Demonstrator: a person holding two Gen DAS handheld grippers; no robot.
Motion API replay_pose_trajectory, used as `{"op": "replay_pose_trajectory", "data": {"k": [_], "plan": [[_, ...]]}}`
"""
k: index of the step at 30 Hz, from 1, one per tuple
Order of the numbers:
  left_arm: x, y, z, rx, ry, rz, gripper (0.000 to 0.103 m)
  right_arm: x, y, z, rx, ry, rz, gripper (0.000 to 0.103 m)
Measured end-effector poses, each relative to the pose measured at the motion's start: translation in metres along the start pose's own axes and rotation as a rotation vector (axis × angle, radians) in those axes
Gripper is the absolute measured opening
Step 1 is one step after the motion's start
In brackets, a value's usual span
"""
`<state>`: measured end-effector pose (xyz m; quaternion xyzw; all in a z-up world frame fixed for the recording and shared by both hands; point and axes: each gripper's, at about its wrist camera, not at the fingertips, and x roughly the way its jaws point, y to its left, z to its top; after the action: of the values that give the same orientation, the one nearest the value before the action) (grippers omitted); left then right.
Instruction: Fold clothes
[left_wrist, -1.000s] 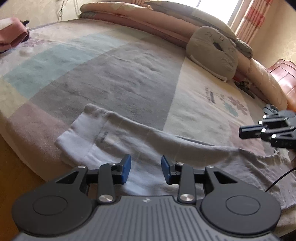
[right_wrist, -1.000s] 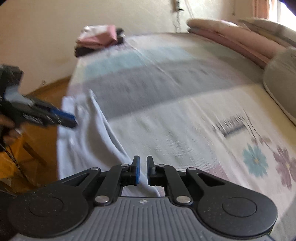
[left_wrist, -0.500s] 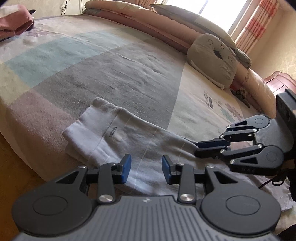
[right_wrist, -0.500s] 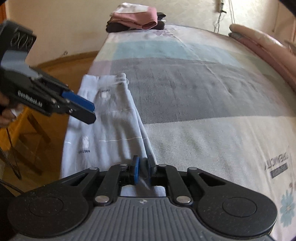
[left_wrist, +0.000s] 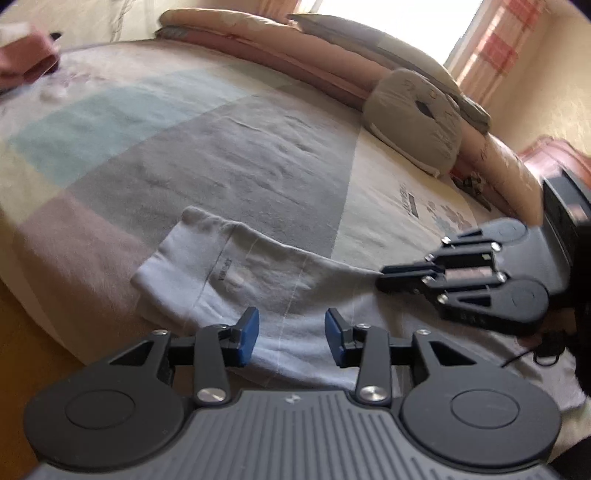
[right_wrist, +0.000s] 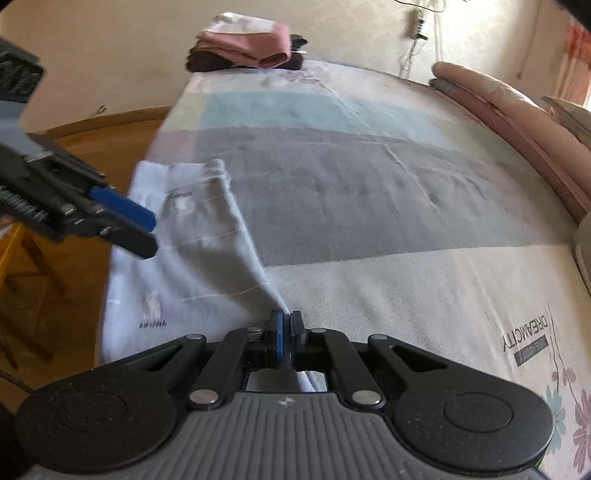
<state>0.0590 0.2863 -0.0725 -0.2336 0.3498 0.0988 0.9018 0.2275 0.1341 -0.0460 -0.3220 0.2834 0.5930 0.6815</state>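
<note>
Right tongs (right_wrist: 286, 334): blue pads pressed together, pinching a fold of the pale grey-white cotton garment (right_wrist: 192, 258), cloth trailing back between the black linkages. Ahead and to the left of these tongs: the garment stretched long and narrow along the bed's near edge, small printed logo near the hem, far end bunched.

Left tongs (left_wrist: 291, 338): blue pads spread apart, nothing between them, hovering just above the same garment (left_wrist: 266, 280); to their right, the right tongs (left_wrist: 391, 278) clamped on the cloth's upper edge.

Under the garment: bed with a patchwork cover of grey, teal, pink and cream blocks (right_wrist: 351, 192). Farther out: grey round cushion (left_wrist: 413, 118), long pink bolster (right_wrist: 517, 122), stack of folded pink and dark clothes (right_wrist: 247, 51) at the far corner.
</note>
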Motion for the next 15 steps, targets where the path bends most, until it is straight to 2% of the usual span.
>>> {"op": "replay_pose_trajectory", "data": {"k": [3,5,8,11,15], "plan": [[0.0,0.001,-0.001,0.011,0.017,-0.001,0.04,-0.011,-0.008,0.001,0.068,-0.016,0.022,0.018],[-0.005,-0.001,0.003,0.032,0.018,0.012,0.04,-0.031,-0.017,-0.003,0.135,-0.03,0.009,0.03],[-0.008,-0.009,0.011,0.107,0.006,-0.011,0.041,-0.067,-0.031,-0.024,0.234,-0.018,-0.015,0.036],[0.004,-0.023,0.015,0.181,0.02,-0.008,0.041,-0.097,-0.035,-0.058,0.336,0.018,-0.032,0.04],[0.017,-0.041,0.004,0.32,0.07,0.025,0.041,-0.119,-0.012,-0.105,0.415,0.078,-0.117,0.04]]}}
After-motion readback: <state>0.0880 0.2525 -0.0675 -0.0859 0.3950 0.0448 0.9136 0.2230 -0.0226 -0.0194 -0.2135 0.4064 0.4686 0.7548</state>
